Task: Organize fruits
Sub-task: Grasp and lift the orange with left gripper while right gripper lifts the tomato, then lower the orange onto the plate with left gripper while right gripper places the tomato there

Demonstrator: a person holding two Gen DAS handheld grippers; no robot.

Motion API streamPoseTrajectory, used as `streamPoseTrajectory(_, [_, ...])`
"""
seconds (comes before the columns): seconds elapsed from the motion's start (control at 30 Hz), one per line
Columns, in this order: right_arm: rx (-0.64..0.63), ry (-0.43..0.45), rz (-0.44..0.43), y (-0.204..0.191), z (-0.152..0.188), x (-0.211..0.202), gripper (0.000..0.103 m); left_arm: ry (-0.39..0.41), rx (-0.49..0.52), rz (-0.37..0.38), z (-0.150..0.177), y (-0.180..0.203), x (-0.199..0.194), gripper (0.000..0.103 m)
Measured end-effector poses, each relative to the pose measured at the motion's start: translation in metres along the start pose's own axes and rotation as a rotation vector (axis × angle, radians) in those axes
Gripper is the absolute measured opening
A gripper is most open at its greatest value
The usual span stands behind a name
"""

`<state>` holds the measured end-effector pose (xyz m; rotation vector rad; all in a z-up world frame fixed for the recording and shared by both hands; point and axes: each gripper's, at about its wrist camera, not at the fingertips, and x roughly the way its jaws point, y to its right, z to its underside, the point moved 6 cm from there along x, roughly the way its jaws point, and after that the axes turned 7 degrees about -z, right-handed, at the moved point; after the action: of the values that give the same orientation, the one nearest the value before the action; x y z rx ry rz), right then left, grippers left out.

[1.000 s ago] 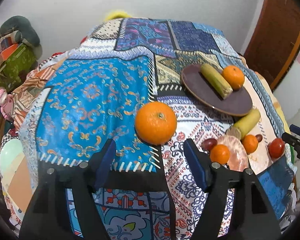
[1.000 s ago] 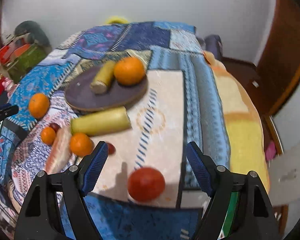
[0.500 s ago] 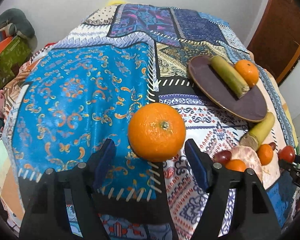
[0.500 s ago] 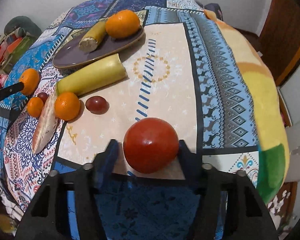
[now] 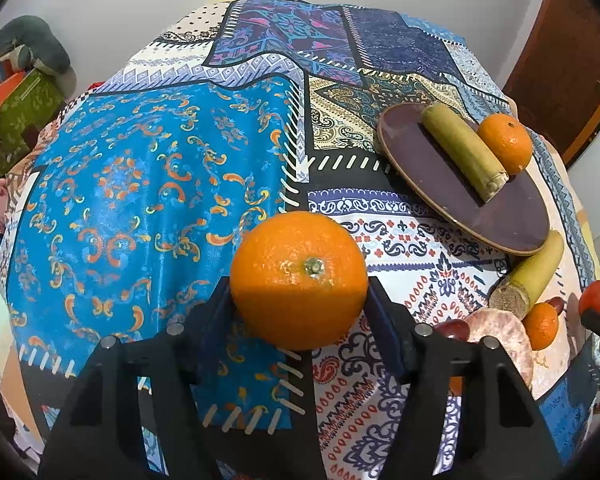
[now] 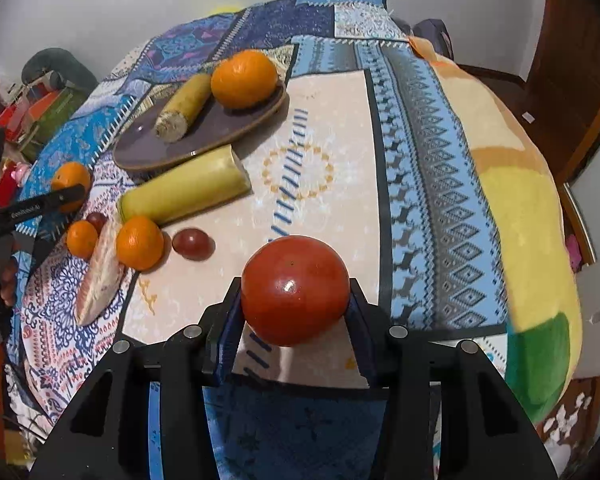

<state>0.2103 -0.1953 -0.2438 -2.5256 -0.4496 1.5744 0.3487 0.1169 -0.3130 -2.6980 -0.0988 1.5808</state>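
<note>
My left gripper [image 5: 299, 312] is shut on a large orange [image 5: 299, 280], its fingers against both sides. My right gripper [image 6: 294, 312] is shut on a red tomato [image 6: 295, 289]. A dark round plate [image 5: 440, 160] holds a green-yellow cane piece [image 5: 462, 150] and an orange [image 5: 504, 142]; the plate also shows in the right wrist view [image 6: 220, 128]. A second cane piece [image 6: 184, 190] lies beside the plate. Two small oranges [image 6: 139, 242], a dark red small fruit [image 6: 192, 243] and a pink peeled slice [image 6: 100, 270] lie on the patterned cloth.
The patterned cloth [image 5: 148, 184] covers a bed-like surface that drops away at its edges. Boxes and a stuffed toy [image 5: 16, 92] stand at the far left. A brown door [image 5: 572, 60] is at the right. The left gripper shows in the right wrist view [image 6: 32, 208].
Both grippers moved forward and closed: the left onto the large orange, the right onto the tomato. The other fruit has not moved.
</note>
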Motion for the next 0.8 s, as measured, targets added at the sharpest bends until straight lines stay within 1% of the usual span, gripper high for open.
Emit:
streamPoseTrajectory(0.1, [-0.007, 0.017, -0.003, 0.001, -0.006, -0.004, 0.044, 0.014, -0.008, 0.002, -0.001, 0.002, -0.01, 0.063])
streamPoseTrajectory(0.2, [-0.016, 0.04, -0.009, 0.001, -0.014, -0.009, 0.044, 0.052, -0.006, -0.008, -0.003, 0.004, -0.028, 0.063])
streamPoseTrajectory(0.53, [-0.103, 0.121, -0.027, -0.016, -0.049, -0.029, 0.044, 0.168, -0.021, 0.011, -0.018, 0.02, -0.089, 0.063])
streamPoseTrajectory(0.63, [-0.134, 0.14, -0.031, -0.023, -0.06, -0.031, 0.044, 0.192, -0.024, 0.019, -0.022, 0.026, -0.101, 0.063])
streamPoseTrajectory(0.8, [-0.174, 0.163, -0.046, -0.033, -0.075, -0.031, 0.044, 0.215, -0.028, 0.032, -0.029, 0.037, -0.11, 0.063])
